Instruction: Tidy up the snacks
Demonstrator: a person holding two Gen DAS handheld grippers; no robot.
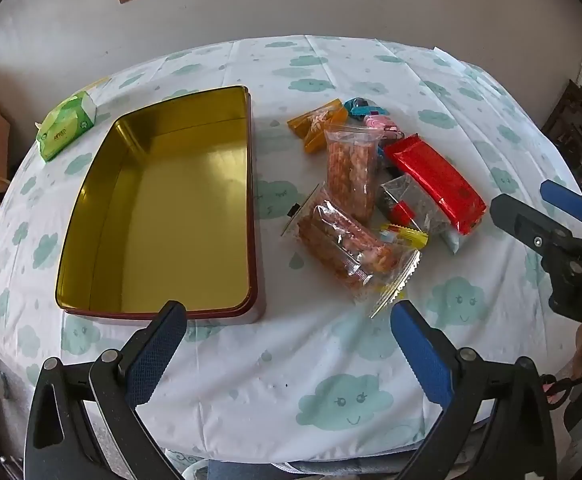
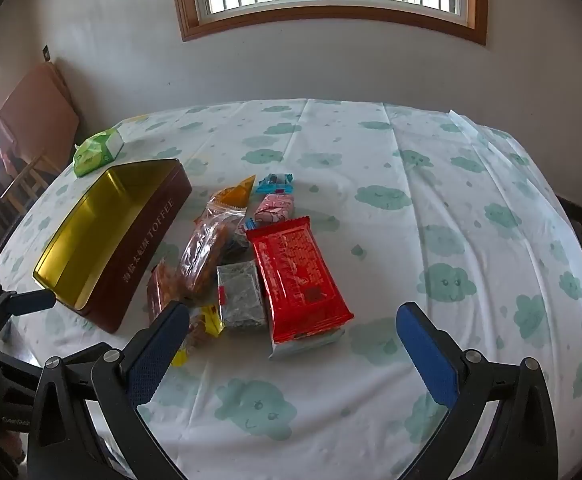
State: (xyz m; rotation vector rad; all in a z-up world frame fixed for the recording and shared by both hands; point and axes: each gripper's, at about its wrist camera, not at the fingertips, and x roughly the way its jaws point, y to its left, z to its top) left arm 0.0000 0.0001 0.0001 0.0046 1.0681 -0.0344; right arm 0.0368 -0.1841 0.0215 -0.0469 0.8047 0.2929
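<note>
Snacks (image 1: 375, 196) lay in one loose heap on the cloud-printed tablecloth (image 1: 331, 360), just right of an open tin (image 1: 163, 208) whose gold inside was bare and whose brown side, in the right wrist view, read TOFFEE. Going left to right across the left wrist view: one green tissue pack (image 1: 67, 126) sat at the far left edge of the table, apart from the tin; then the tin; then the heap. In the heap could be counted one orange packet (image 1: 317, 124), one teal-wrapped sweet (image 1: 361, 107), one pink-wrapped sweet (image 1: 381, 124), two clear bags of reddish-brown snacks (image 1: 351, 172), one clear bag of dark contents (image 1: 411, 200), one small yellow packet (image 1: 409, 237) and one red foil pack (image 1: 435, 180) lying over a pale blue-white packet; more small pieces might have been hidden beneath. The left gripper (image 1: 287, 320) hung tilted steeply down over the near edge of the cloth, between tin and heap, its blue-padded fingers (image 1: 419, 356) wide apart with nothing between them. The right gripper (image 2: 291, 320) slanted down toward the near side of the heap, fingers likewise spread wide and touching nothing, the red foil pack just beyond them.
</note>
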